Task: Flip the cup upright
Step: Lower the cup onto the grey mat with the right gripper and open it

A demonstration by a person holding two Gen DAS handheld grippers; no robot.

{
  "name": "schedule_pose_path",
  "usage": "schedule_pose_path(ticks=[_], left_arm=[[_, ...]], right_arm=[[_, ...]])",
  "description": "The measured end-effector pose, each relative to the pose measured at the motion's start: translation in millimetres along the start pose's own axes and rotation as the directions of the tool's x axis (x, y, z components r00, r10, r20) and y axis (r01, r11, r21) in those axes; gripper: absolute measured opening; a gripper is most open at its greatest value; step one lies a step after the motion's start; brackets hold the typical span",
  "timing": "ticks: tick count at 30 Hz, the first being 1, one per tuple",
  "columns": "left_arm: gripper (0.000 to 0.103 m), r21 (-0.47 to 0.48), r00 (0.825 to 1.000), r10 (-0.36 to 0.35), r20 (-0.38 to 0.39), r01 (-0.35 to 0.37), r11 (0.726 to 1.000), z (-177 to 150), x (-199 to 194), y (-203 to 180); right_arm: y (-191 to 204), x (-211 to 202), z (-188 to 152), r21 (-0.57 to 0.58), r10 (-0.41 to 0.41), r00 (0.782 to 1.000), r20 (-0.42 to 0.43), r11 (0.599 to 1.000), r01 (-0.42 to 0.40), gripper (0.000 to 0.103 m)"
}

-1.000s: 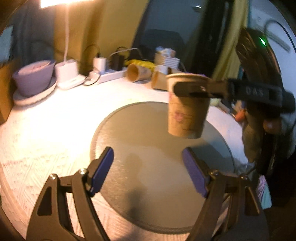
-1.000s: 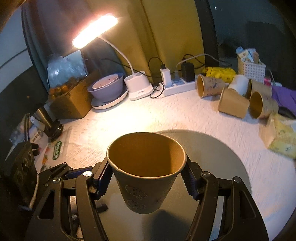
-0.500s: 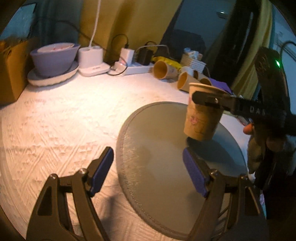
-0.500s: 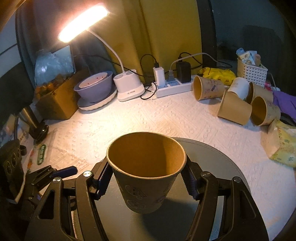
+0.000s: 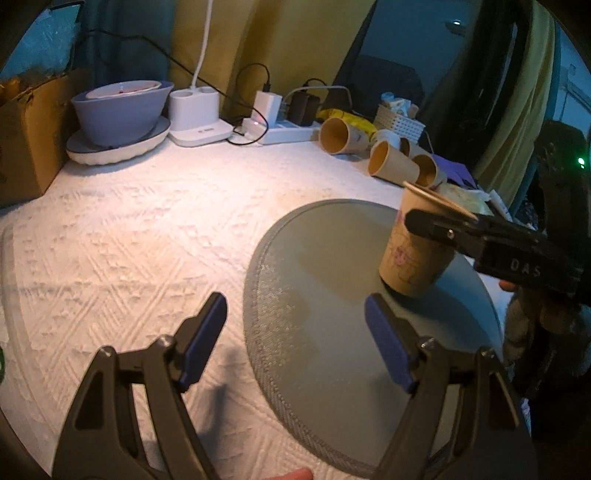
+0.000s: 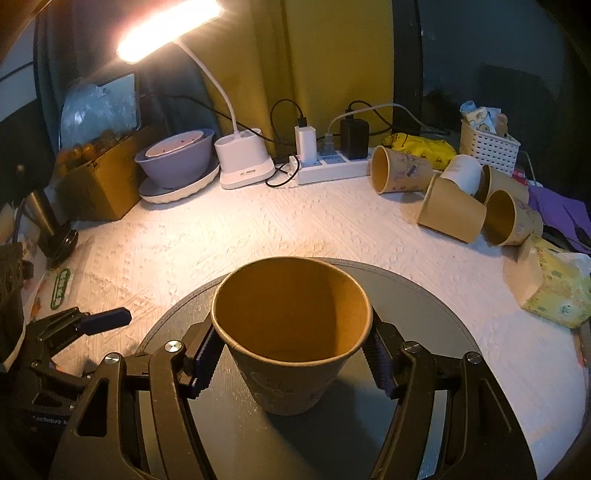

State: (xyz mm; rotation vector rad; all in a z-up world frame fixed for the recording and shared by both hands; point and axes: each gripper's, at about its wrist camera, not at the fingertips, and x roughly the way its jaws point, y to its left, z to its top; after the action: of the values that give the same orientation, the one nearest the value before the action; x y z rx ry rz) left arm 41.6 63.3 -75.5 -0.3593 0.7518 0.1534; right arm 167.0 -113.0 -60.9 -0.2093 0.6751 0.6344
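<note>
This looks like a room in a home, with a table used as a makeshift work spot. A white embossed tablecloth (image 6: 258, 229) covers the tabletop, and along its far edge stand a lit desk lamp (image 6: 243, 162), a power strip (image 6: 332, 168) with chargers, a bowl (image 6: 175, 158) on a plate and a cardboard box (image 6: 99, 181). Yellow curtains (image 6: 332, 62) hang behind, and loose paper cups (image 6: 450, 206) lie toward the far right corner.

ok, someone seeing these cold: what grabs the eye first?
The paper cup dead centre in the right wrist view, mouth up, pinched by the right gripper over the round grey mat. Next, the glaring desk lamp at the top left. Then the heap of tipped-over cups at the table's far right, while the left gripper is open and empty.
</note>
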Motion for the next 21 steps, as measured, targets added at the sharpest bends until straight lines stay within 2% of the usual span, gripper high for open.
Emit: schedule_pose_path(ticks=[5,8,13,21], left_arm=[[0.078,0.006,1.0,0.015,-0.002,-0.015,1.0,-2,-4,-4],[0.079,0.034,0.998,0.059,-0.006,-0.058,0.998,-5,-5,-10],[0.079,0.027,0.998,0.062,-0.001,-0.062,0.998,-9,-13,-15],[0.079,0.036,0.997,0.069,0.022,-0.07,0.997,-16,-31,-26]], right_arm=[[1,-6,-6,-0.001,-0.006,1.0,0.0,1.0,0.006,0.071],[2,-9,-11,-0.004,-0.018,1.0,-0.007,1.0,0.017,0.071],[3,-17,-19,-0.003,-0.026,1.0,0.002,1.0,0.026,0.076],[5,-36,-34,-0.011,-0.032,0.999,0.007,0.999,0.032,0.077]])
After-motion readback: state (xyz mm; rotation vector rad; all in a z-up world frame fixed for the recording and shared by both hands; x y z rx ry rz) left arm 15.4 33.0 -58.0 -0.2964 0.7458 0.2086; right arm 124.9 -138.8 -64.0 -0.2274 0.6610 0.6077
